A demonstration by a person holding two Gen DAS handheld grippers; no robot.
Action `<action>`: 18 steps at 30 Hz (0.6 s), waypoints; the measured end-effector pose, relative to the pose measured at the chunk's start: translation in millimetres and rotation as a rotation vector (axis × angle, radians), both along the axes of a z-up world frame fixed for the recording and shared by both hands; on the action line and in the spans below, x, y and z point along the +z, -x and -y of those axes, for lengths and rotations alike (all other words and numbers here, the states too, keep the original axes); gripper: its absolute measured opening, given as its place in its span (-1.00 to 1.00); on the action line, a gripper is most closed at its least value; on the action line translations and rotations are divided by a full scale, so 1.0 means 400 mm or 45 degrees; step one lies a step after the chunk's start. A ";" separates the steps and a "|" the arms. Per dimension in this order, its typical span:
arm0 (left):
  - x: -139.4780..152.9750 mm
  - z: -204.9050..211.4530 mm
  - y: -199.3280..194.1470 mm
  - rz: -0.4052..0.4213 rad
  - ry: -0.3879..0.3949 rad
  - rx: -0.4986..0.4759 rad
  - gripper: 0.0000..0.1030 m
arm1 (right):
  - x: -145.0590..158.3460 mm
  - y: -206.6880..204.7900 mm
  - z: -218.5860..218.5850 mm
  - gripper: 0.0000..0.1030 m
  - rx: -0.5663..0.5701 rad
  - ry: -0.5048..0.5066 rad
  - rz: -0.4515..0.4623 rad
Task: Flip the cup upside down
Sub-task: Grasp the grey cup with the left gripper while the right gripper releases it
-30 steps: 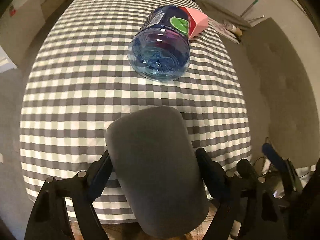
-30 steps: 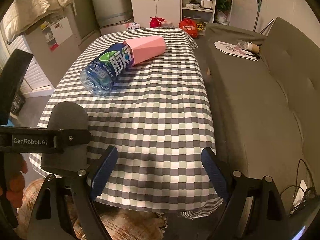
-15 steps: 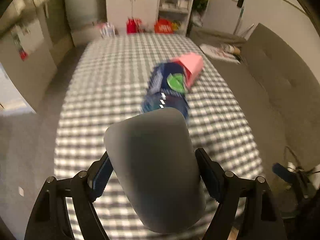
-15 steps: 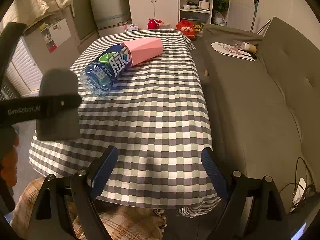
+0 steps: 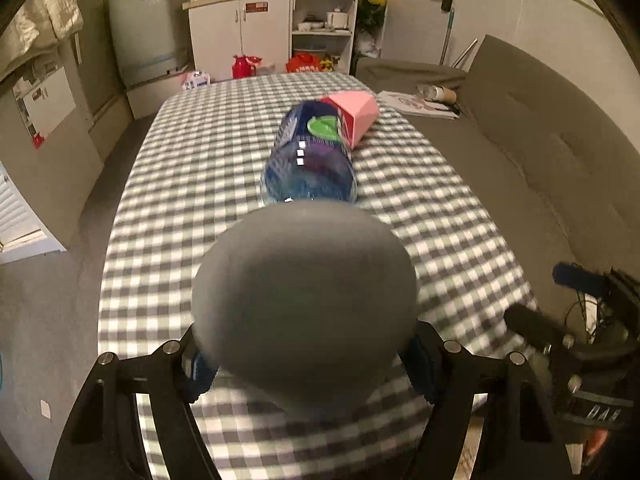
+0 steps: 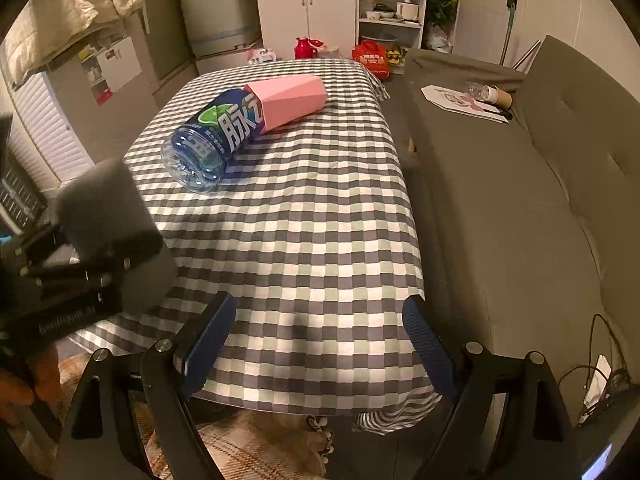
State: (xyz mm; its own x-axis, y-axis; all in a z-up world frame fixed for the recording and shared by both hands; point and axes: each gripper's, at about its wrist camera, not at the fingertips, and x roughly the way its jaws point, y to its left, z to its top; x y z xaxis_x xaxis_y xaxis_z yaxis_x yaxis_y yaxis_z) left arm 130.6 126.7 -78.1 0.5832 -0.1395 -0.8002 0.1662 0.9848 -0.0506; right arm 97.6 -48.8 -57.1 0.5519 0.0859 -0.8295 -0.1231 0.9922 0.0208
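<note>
Checked cloth covers the bench that fills both views. Nearest, low in the left wrist frame, our left tool clamps a grey cup between its blue pads, one rounded end toward the lens; in the right wrist view the cup sits at the left edge, off the bench. Our right tool gapes with nothing between its fingers. We should roll the wrist until the mouth faces down, then lower it squarely onto open cloth. Farther up, toward the upper middle, a blue bottle lies with its neck inside a pink carton; we keep short of it.
</note>
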 end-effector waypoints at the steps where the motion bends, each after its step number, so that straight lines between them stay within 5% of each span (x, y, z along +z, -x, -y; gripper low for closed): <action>1: -0.004 0.003 0.009 -0.002 -0.002 -0.007 0.50 | 0.002 0.002 0.000 0.66 0.001 -0.003 0.002; 11: -0.023 0.013 0.038 -0.043 -0.046 -0.008 0.59 | 0.034 0.033 -0.009 0.66 0.012 0.003 0.040; 18: -0.045 -0.004 0.043 -0.079 0.018 0.019 0.63 | 0.039 0.054 -0.010 0.66 0.013 -0.052 0.127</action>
State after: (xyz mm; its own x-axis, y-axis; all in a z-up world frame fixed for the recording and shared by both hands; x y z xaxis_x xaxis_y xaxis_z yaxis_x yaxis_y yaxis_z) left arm 113.4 128.4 -96.0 0.5347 -0.1429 -0.8329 0.1480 0.9862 -0.0742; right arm 76.0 -44.7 -41.6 0.6304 0.1246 -0.7662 -0.1366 0.9894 0.0485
